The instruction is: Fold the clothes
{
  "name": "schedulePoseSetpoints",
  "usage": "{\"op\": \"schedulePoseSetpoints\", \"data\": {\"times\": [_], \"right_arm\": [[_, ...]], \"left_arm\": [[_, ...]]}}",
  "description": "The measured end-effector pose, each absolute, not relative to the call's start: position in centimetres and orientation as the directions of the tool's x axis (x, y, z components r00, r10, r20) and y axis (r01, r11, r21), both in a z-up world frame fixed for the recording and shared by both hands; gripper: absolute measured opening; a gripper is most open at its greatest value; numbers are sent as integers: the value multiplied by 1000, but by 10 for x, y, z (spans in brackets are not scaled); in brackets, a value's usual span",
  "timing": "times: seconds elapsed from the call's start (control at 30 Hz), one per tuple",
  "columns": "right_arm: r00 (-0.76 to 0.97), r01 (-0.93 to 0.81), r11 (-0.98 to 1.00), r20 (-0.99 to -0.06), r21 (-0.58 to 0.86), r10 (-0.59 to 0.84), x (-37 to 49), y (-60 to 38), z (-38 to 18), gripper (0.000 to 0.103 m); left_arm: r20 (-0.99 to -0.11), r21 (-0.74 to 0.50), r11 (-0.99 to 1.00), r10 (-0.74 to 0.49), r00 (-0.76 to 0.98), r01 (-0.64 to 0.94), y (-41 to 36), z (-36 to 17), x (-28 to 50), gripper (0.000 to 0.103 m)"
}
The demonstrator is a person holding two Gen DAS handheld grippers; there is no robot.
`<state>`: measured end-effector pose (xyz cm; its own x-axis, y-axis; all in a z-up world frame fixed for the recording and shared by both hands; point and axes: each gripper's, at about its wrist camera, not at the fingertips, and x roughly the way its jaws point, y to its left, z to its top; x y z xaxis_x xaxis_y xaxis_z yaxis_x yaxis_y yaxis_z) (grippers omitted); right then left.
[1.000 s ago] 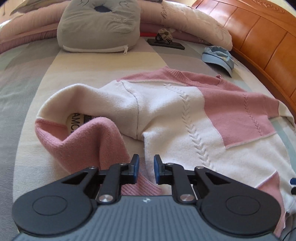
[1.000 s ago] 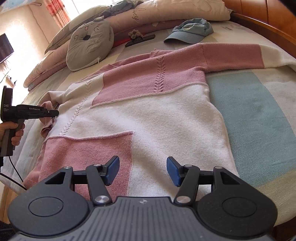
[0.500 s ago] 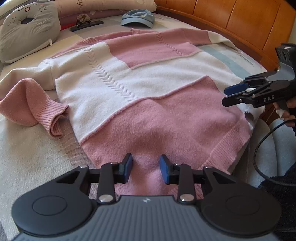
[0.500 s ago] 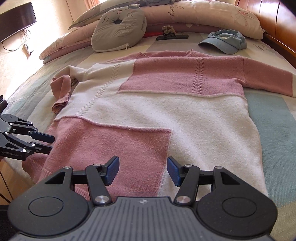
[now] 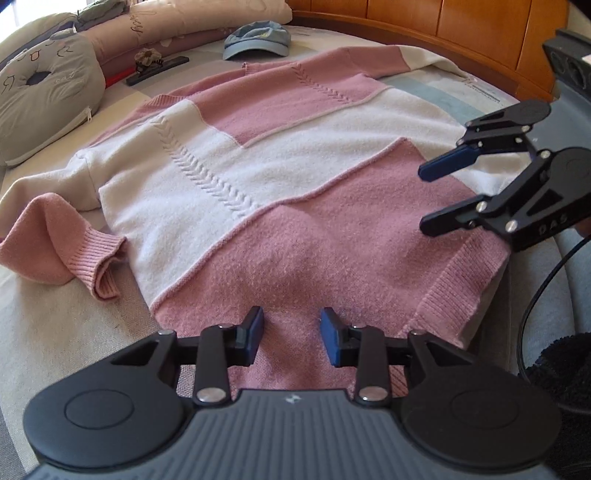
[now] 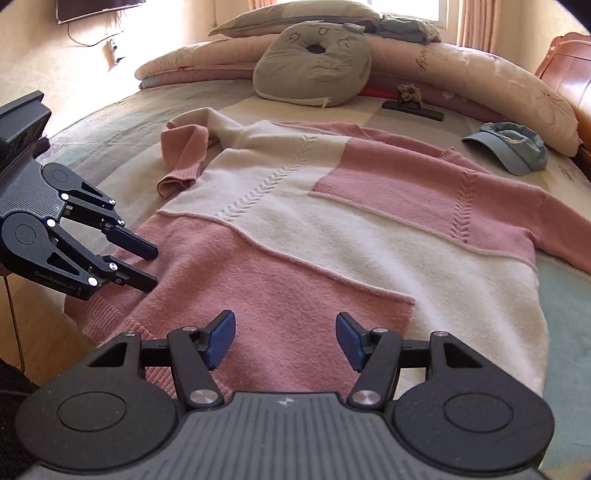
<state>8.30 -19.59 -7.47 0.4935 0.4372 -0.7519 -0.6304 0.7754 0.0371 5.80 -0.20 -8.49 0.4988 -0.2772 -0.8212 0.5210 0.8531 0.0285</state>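
Observation:
A pink and white knit sweater point(image 5: 295, 192) lies flat on the bed, its hem toward me. One sleeve point(image 5: 55, 229) is bent back beside the body with its pink cuff up. The other sleeve point(image 6: 554, 221) stretches out sideways. My left gripper point(image 5: 291, 325) hovers over the pink hem near one corner; its jaws are opening, with only flat knit below them. My right gripper point(image 6: 285, 328) hangs over the hem further along, jaws wide and still opening, gripping nothing. Each gripper shows in the other's view, the right gripper point(image 5: 424, 201) and the left gripper point(image 6: 153, 267).
A grey cat cushion point(image 6: 314, 66) and rolled quilts point(image 6: 480, 74) line the far side of the bed. A blue cap point(image 6: 513, 147) and a flat black item with a scrunchie point(image 6: 412, 105) lie beyond the sweater. A wooden headboard point(image 5: 443, 22) stands on one side.
My left gripper left the pink cuff, swung across to the hem and widened its jaws. My right gripper shifted along the hem and rolled. The sweater itself lies as before.

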Motion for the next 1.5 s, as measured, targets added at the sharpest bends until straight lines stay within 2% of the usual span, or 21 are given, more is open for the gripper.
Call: {"op": "schedulePoseSetpoints", "data": {"times": [0.1, 0.3, 0.4, 0.53, 0.67, 0.73, 0.8, 0.9, 1.03, 1.17, 1.23, 1.3, 1.37, 1.47, 1.5], "right_arm": [[510, -674, 736, -763, -69, 396, 70, -199, -91, 72], [472, -589, 807, -828, -41, 303, 73, -251, -75, 75], [512, -577, 816, -786, -17, 346, 73, -244, -62, 75], [571, -527, 849, -726, 36, 384, 96, -221, -58, 75], [550, -500, 866, -769, 11, 327, 105, -207, -82, 77], [554, -502, 865, -770, -6, 316, 90, -217, -90, 82], [540, -499, 866, -775, 20, 329, 74, -233, -90, 87], [496, -523, 851, -797, 42, 344, 63, -248, -79, 87], [594, -423, 901, -721, 97, 356, 93, -269, -57, 87], [585, -309, 927, -726, 215, 363, 145, -286, -73, 87], [587, -250, 941, -737, 229, 335, 164, -295, -83, 86], [620, -220, 965, -744, 139, 249, 160, -308, -95, 78], [653, -196, 976, -730, 97, 204, 154, -329, -97, 78], [653, -134, 984, -736, 116, 176, 161, -352, -92, 62], [647, -122, 984, -742, 129, 177, 164, -357, -90, 62]], "left_arm": [[-836, 47, 863, -242, 492, 503, 10, -85, 46, 41], [-826, 19, 863, -271, 494, 504, 13, -69, 49, 37], [-790, 14, 853, -311, 529, 522, 1, -61, 60, 40], [-813, 40, 854, -274, 514, 519, -14, -80, 78, 39], [-830, 65, 848, -247, 500, 526, -11, -84, 57, 40], [-847, 45, 851, -245, 472, 523, -1, -83, 46, 41], [-863, 27, 848, -248, 441, 529, 7, -78, 42, 42], [-845, 15, 852, -269, 463, 523, 10, -65, 55, 42], [-771, 54, 846, -302, 561, 530, -10, -49, 90, 43], [-785, 75, 821, -302, 541, 567, -36, -66, 115, 43], [-811, 80, 817, -280, 514, 571, -37, -82, 113, 43], [-806, 65, 821, -292, 515, 568, -25, -87, 101, 48], [-817, 42, 828, -294, 497, 559, -15, -85, 95, 51], [-836, 20, 836, -287, 467, 549, -6, -79, 91, 52], [-837, 33, 832, -280, 471, 554, -8, -75, 92, 52]]}}
